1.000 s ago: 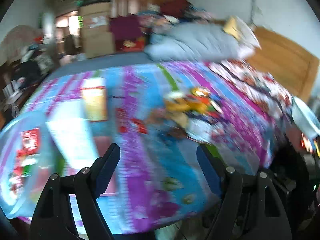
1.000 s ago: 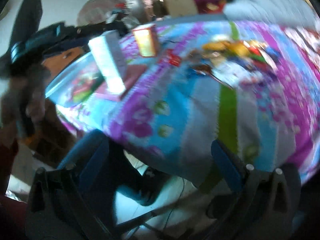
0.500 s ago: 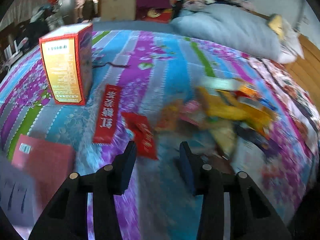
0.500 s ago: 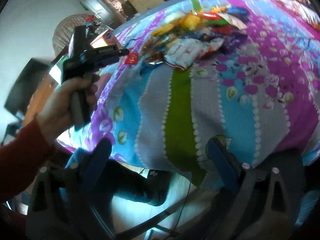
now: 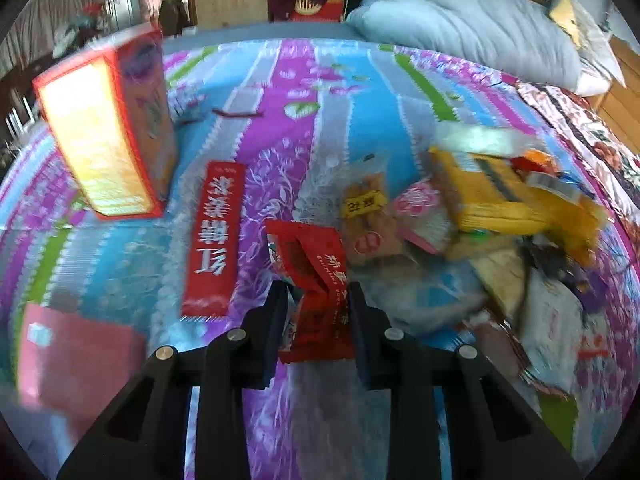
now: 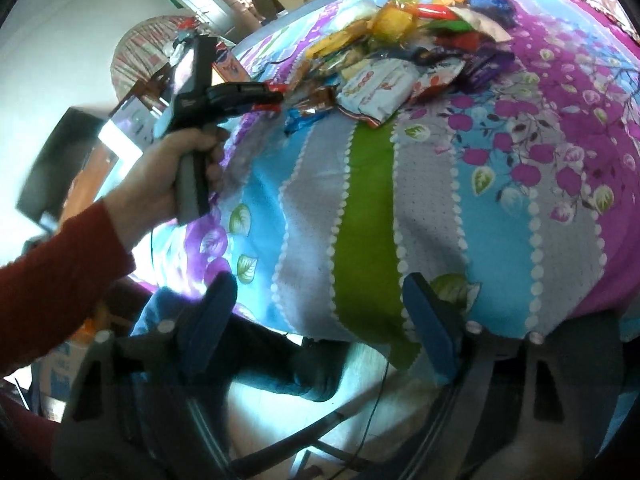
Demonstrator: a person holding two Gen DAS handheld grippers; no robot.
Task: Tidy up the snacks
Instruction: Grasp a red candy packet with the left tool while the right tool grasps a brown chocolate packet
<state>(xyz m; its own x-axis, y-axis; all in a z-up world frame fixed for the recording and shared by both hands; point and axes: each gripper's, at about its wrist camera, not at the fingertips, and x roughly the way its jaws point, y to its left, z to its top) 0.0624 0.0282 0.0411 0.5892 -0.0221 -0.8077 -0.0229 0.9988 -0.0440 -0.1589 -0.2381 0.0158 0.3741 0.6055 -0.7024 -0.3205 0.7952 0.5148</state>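
My left gripper (image 5: 318, 294) is closed on a red snack packet (image 5: 314, 280) at the near edge of a pile of snack packets (image 5: 472, 216) on the bed. A long red packet (image 5: 214, 240) lies flat just to its left. In the right wrist view the left gripper (image 6: 276, 94) reaches over the bed with a bit of red packet (image 6: 278, 88) between its fingers, next to the snack pile (image 6: 400, 48). My right gripper (image 6: 320, 320) is open and empty, low at the bed's near edge.
An orange-and-red box (image 5: 108, 132) stands upright at the left of the striped bedspread (image 5: 352, 120). A pink flat box (image 5: 76, 356) lies at the near left. A grey pillow (image 5: 472, 28) lies at the far end. Dark legs and floor (image 6: 280, 364) show below the bed edge.
My left gripper moved forward over the bed to the snack pile and closed on the red packet. My right gripper stayed open near the bed edge, shifting slightly.
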